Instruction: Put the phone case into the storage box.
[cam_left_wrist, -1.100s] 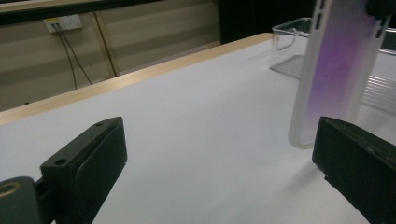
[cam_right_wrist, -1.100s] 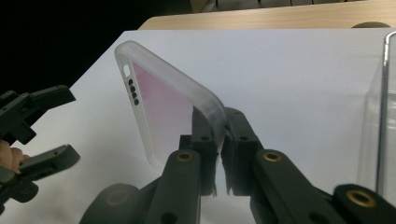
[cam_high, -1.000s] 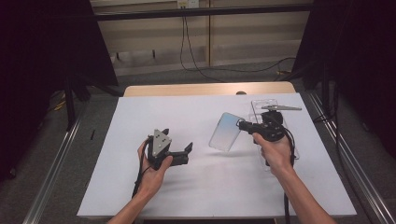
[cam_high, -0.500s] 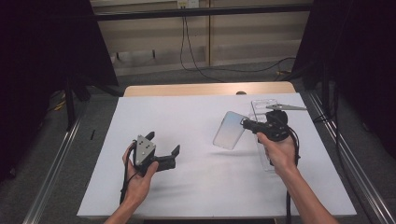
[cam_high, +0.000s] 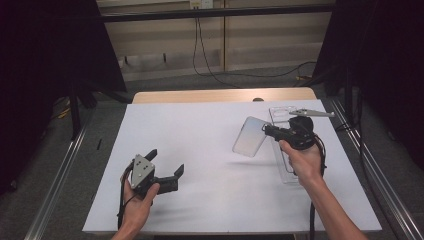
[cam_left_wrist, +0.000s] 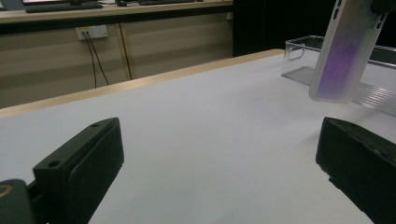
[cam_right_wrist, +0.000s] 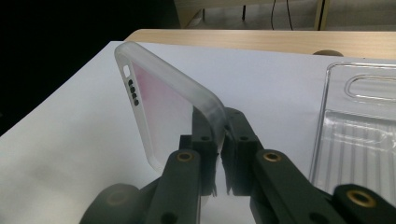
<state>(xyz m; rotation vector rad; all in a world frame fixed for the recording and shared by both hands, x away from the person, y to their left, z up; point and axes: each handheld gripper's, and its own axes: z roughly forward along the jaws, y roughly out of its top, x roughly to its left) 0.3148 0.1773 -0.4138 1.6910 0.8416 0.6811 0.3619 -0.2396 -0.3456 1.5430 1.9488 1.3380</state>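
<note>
The left claw (cam_high: 167, 162) has just opened wide with nothing in it and backed away, leaving the frosted see-through plastic phone case (cam_high: 249, 136) pinched in the right claw (cam_high: 266, 131).

Left tongs (cam_high: 166, 161): black, two-jaw, with grey three-cornered plate, held low in the left hand (cam_high: 139, 200) at seven o'clock. Jaws spread wide, just been opening, nothing between them. Forearm enters from six o'clock.

Right tongs (cam_high: 266, 131): black, two-jaw, held raised in the right hand (cam_high: 302, 159) at three o'clock. Jaws clamped together, pointing toward nine o'clock.
</note>
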